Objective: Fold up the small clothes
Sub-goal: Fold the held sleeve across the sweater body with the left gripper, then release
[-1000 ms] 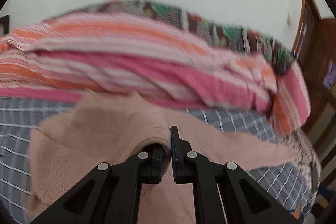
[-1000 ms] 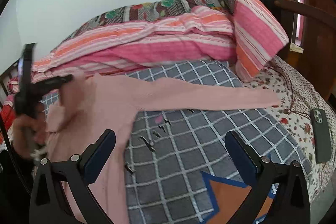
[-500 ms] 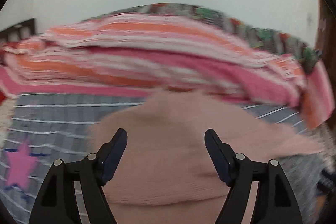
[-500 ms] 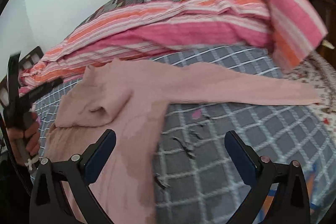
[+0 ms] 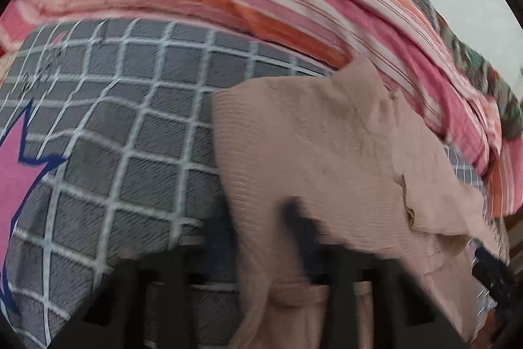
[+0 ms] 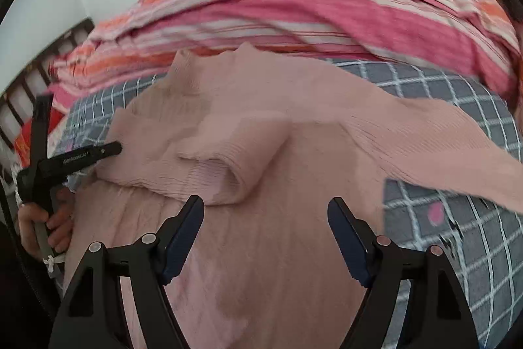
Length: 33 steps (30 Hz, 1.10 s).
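Pink knit top half-folded on the checked bed

The pink knit top (image 6: pixel 261 152) lies on the bed (image 6: pixel 457 234), one sleeve folded in, the other stretched right. The left tongs (image 6: pixel 111 149) have just been closing at its left edge; their view is too blurred to say whether they grip cloth. The right tongs (image 6: pixel 264 237), narrowing but apart, hover empty over the body. A one-sided tug could drag the fold undone. No containers show; a striped blanket (image 6: pixel 327 12) lies behind.
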Each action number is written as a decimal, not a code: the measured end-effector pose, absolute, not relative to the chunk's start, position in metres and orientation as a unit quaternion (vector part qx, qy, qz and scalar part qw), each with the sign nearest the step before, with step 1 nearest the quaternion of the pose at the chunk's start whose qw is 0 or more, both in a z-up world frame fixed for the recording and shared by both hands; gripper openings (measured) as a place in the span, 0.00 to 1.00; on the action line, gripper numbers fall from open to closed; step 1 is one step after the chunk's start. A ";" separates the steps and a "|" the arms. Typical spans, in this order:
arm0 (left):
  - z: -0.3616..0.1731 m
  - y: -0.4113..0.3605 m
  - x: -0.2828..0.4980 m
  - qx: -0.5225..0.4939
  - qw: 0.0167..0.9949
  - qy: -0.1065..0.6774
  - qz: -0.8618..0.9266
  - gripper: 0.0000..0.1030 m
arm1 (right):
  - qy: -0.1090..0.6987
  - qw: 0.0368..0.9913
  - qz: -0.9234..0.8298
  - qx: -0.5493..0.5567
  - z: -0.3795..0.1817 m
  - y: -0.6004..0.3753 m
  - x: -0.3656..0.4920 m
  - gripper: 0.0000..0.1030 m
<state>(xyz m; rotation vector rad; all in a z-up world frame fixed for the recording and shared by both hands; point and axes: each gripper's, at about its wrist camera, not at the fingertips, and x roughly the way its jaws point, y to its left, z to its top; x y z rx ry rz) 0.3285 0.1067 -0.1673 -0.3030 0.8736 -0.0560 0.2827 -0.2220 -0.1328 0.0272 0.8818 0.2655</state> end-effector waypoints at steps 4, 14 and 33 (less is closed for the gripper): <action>-0.155 0.127 0.311 -0.147 0.913 0.381 -0.010 0.13 | 0.427 0.894 0.135 -0.010 -0.138 -0.206 0.297 0.76; -0.171 0.129 0.313 -0.145 0.906 0.398 -0.018 0.23 | 0.449 0.883 0.140 -0.007 -0.150 -0.202 0.337 0.25; -0.167 0.111 0.313 -0.102 0.917 0.385 -0.006 0.16 | 0.437 0.891 0.121 0.022 -0.165 -0.286 0.341 0.07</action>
